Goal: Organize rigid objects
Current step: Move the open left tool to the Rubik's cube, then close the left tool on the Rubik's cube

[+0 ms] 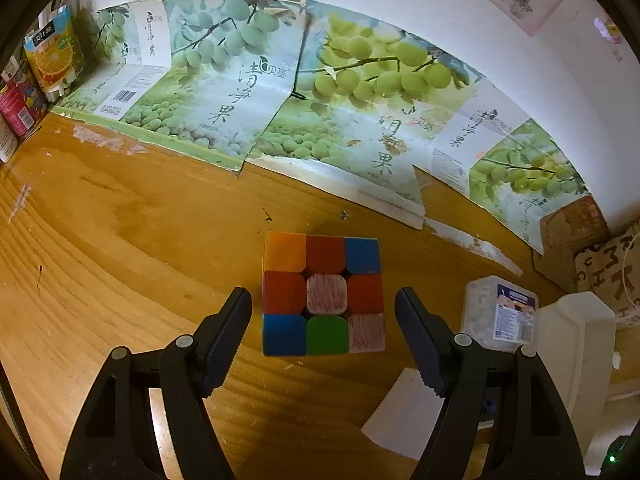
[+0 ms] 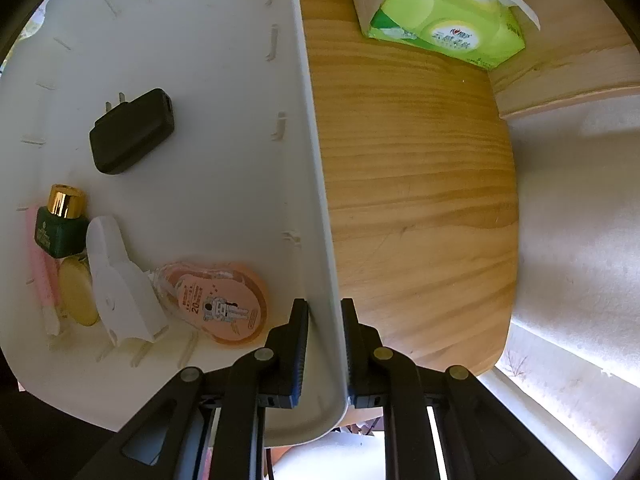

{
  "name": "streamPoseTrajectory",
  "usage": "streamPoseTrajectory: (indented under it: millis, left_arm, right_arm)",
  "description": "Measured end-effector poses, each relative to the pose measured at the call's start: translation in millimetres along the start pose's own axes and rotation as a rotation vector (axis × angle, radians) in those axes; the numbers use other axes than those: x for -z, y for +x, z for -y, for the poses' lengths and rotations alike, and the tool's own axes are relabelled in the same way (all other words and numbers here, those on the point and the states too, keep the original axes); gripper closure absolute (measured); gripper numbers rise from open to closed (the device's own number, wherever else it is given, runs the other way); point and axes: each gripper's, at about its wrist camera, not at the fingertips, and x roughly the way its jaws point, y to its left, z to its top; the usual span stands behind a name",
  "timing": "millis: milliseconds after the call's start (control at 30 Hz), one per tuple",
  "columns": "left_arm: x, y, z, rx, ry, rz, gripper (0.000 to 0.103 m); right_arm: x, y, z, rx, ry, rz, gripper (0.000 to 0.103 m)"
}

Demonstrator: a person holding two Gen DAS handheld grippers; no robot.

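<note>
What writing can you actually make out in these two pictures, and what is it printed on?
"清净果": in large brush characters on the pale green fruit posters against the wall.
"20": on the round peach-coloured card with a small astronaut in the white plastic bin.
Round logo on the green tissue pack: too blurred to read.
Blue label on the clear plastic box: too small.
Orange juice carton and barcode panel: unreadable.

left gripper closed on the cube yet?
No: the left gripper stands open, its fingers either side of the puzzle cube with clear gaps.
</note>
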Motion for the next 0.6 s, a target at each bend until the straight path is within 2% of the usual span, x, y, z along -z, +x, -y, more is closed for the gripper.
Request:
streamPoseTrajectory:
  millis: [467,600]
  left_arm:
    - [0,12,-2,-0.013,-0.015,-0.009,0.028]
    - [0,14,-3,-0.013,-0.013,-0.009,0.034]
  right_arm:
    - [-15,10,2,0.009,0.014,-0.018,0.086]
    - [-14,11,1,0.010,0.025,-0.018,0.085]
